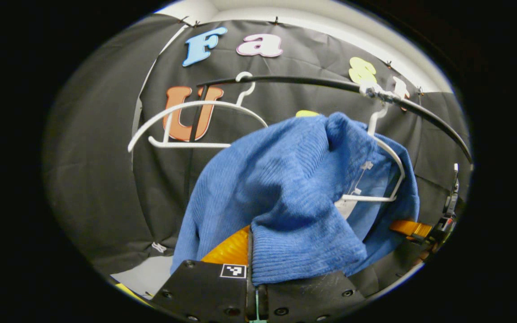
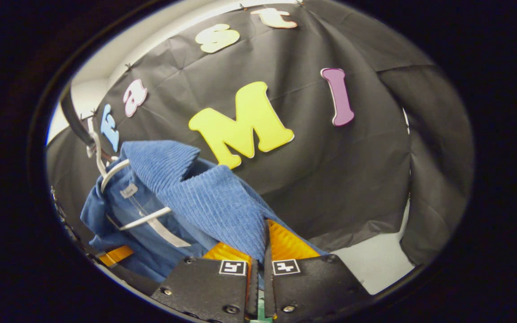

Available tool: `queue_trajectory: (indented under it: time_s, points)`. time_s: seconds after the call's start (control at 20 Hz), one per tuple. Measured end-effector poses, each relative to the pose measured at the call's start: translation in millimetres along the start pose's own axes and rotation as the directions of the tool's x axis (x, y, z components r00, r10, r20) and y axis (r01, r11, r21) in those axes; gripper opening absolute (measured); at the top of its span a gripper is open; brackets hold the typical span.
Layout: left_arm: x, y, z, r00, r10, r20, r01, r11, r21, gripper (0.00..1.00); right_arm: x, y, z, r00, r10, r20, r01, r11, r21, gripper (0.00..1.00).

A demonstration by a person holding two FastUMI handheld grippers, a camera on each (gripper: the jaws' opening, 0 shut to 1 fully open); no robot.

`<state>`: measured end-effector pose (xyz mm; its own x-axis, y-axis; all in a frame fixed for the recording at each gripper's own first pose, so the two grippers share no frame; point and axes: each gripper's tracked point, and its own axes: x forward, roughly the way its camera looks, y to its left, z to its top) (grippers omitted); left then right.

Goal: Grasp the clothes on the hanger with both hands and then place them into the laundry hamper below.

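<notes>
Overhead, black rail (image 1: 312, 83); both tongs (image 1: 250, 251) (image 2: 258, 251) pinch blue sweater (image 1: 281, 188) on white hanger (image 1: 386, 166); pale floor (image 2: 375, 262).

Ahead of me a dark rail (image 1: 312, 83) arches across the black cloth wall (image 1: 106, 179), an empty white hanger (image 1: 186, 123) dangling from it.

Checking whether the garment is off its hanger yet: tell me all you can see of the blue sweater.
The blue sweater is ribbed knit, soft and bunched. It drapes over a white hanger on the dark rail, with a pale tag inside. The left tool and right tool each pinch a fold of it.
</notes>
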<state>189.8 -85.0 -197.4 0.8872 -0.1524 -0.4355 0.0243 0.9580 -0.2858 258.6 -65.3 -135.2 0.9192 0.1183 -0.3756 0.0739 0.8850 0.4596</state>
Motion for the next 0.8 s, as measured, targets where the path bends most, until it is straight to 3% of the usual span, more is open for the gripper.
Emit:
queue_trajectory:
  time_s: [0.4,0.8]
  points:
    - [-8.1,29.0,64.1,0.996,0.007,0.085,0.002,0.995,-0.104,0.06,10.2,-9.4,55.3,0.997,0.019,0.080,-0.029,0.992,0.123,0.07]
    - [8.4,70.3,103.3,0.990,0.077,0.118,-0.069,0.995,-0.065,0.07,30.5,-17.6,90.5,0.996,0.001,0.085,-0.012,0.992,0.127,0.06]
